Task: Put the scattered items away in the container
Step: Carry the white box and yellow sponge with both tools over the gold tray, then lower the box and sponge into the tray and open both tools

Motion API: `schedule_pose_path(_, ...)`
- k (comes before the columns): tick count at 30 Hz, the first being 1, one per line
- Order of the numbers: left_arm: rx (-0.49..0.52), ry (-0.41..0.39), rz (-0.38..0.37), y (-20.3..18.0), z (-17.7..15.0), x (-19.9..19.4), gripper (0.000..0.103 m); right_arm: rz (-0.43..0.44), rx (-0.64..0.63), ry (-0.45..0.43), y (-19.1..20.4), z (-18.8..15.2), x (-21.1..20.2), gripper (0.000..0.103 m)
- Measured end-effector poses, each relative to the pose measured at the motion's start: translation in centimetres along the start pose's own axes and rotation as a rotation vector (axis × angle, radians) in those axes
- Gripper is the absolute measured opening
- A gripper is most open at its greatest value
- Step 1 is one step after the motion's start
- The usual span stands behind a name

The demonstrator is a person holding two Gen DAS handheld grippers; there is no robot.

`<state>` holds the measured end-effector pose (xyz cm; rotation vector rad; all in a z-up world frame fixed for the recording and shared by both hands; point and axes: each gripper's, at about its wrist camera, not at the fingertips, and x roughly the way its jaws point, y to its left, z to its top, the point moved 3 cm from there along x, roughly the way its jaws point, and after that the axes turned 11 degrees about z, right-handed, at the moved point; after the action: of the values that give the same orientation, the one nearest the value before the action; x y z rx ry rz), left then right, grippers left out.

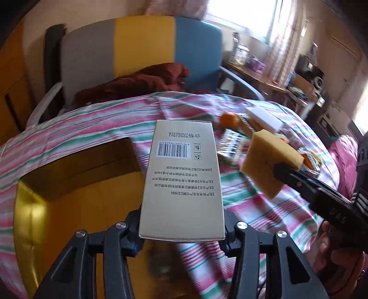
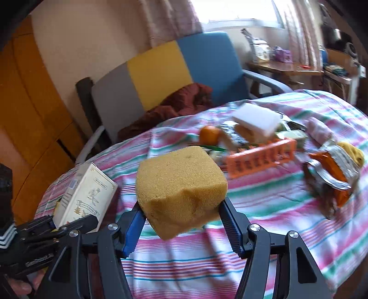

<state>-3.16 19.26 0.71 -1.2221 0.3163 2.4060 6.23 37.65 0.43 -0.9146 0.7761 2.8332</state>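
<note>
Chair (image 2: 161,76) with grey, yellow, blue back panels sits behind the striped-cloth tabletop (image 2: 264,207), dark red fabric (image 2: 184,101) on its seat. Right of chair: bright window (image 1: 248,16), curtains, cluttered wooden desk (image 1: 257,76). Left of chair: orange-brown wood panels (image 2: 34,103).

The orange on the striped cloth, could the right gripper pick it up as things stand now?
Probably not yet. The right gripper has its jaws clamped on a yellow sponge, so nothing else fits. The orange itself lies uncovered at the edge of the pile; the sponge would have to be dropped first.
</note>
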Motion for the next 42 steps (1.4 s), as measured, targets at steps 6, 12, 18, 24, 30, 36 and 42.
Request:
schedule_pose_path(6,-0.136,0.043,0.077,7.6,-1.4,0.9,0.050,0.118,-0.075,0.072,6.2,0.4,3.3,0.064)
schedule_pose_path(12,-0.241,0.108,0.170,14.5,-2.4,3.1,0.050,0.210,-0.181,0.195,13.8,-0.6,8.4,0.064)
schedule_pose_path(18,-0.255,0.153,0.252,19.2,-3.1,5.0,0.050,0.237,-0.204,0.335,18.1,-2.8,14.3,0.064)
schedule_pose_path(24,-0.284,0.254,0.285,21.4,-3.7,7.3,0.051,0.210,-0.191,0.351,20.9,-3.8,18.7,0.071)
schedule_pose_path(30,-0.272,0.228,0.274,21.5,-4.0,5.0,0.054,0.304,-0.146,0.393,21.4,-4.6,18.7,0.091)
schedule_pose_path(36,-0.274,0.173,0.281,21.9,-4.3,2.6,0.054,0.329,-0.140,0.330,19.7,-3.4,15.4,0.076)
schedule_pose_path(42,-0.228,0.178,0.317,21.5,-4.5,3.1,0.051,0.285,-0.178,0.424,19.7,-4.4,17.3,0.061)
